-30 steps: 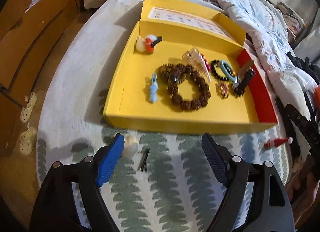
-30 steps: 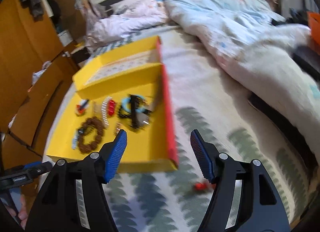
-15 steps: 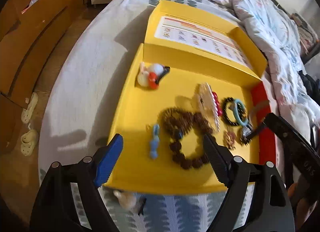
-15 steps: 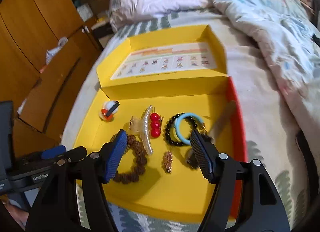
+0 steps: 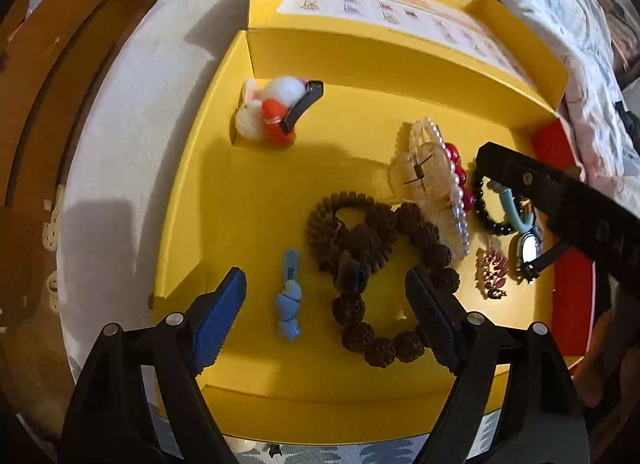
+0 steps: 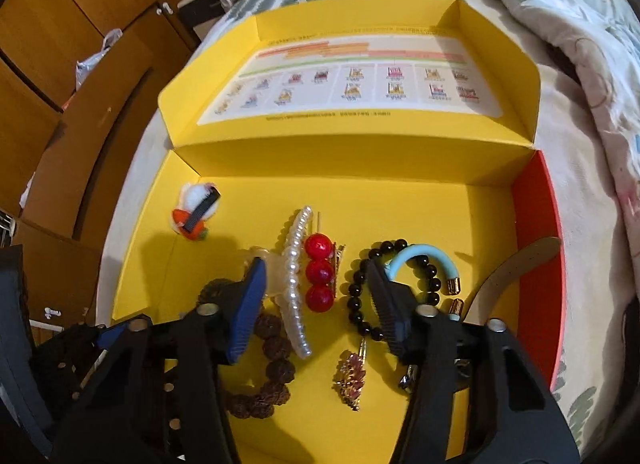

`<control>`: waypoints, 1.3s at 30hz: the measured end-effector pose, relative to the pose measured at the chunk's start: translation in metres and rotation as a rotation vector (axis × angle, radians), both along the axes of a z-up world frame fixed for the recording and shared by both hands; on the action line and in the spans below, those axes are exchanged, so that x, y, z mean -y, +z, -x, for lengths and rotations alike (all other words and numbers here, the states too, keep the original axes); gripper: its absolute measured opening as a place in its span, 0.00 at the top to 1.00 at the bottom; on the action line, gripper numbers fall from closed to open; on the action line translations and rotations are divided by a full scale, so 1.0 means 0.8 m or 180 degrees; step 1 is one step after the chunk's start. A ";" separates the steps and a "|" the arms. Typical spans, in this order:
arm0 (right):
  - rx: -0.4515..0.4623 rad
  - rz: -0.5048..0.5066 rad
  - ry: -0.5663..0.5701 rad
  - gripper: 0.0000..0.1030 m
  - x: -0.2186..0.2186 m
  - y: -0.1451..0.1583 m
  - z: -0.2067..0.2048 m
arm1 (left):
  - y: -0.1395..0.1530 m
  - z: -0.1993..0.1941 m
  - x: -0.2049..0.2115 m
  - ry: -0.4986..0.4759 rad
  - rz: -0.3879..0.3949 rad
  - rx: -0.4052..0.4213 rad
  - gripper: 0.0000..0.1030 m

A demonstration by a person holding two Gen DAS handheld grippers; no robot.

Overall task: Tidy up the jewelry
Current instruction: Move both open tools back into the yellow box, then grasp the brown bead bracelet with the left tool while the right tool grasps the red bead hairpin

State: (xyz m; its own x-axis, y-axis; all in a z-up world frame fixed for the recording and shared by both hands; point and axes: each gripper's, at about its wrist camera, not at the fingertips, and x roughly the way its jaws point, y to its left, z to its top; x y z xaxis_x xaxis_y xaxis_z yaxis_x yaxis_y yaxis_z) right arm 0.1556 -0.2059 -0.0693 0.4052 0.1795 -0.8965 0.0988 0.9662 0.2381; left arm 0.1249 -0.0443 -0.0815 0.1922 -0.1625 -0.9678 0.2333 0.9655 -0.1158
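An open yellow box on the bed holds jewelry. My left gripper is open and empty over the box's near part, above a blue hair clip and a brown bead bracelet. My right gripper is open and empty above a pearl claw clip and a red ball clip. A black bead bracelet, a light blue bangle, a gold-pink brooch and a white-orange plush clip also lie in the box.
The box lid lies open behind, with a printed sheet inside. A red side wall bounds the box on the right. A rumpled quilt lies right of it. Wooden cabinets stand to the left.
Both grippers have moved forward from over the patterned bedspread to over the yellow box, and lower toward the jewelry. Both stayed open.
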 end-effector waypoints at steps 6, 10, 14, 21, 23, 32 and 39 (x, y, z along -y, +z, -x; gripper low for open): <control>-0.0104 0.0105 0.0028 0.63 0.002 -0.017 -0.009 | -0.013 0.001 0.004 -0.0027 -0.0083 -0.0023 0.22; -0.0116 0.0151 0.0104 0.63 -0.006 -0.024 -0.016 | -0.026 -0.002 0.000 -0.0017 -0.0078 -0.0090 0.22; -0.0091 0.0210 0.0167 0.63 -0.016 -0.027 -0.022 | -0.034 -0.005 -0.004 -0.0007 -0.0101 -0.0115 0.22; -0.0069 0.0209 0.0118 0.72 -0.016 -0.023 -0.023 | -0.035 -0.005 -0.009 0.0008 -0.0101 -0.0087 0.22; -0.0064 0.0182 0.0098 0.73 -0.010 -0.021 -0.022 | -0.035 -0.011 -0.012 0.0031 -0.0080 -0.0089 0.22; -0.0203 0.0168 0.0124 0.74 -0.010 -0.040 -0.027 | -0.033 -0.012 -0.023 0.0021 -0.0150 -0.0050 0.22; -0.0254 0.0237 0.0149 0.74 -0.015 -0.052 -0.030 | -0.039 -0.005 -0.011 0.0007 -0.0224 -0.0035 0.22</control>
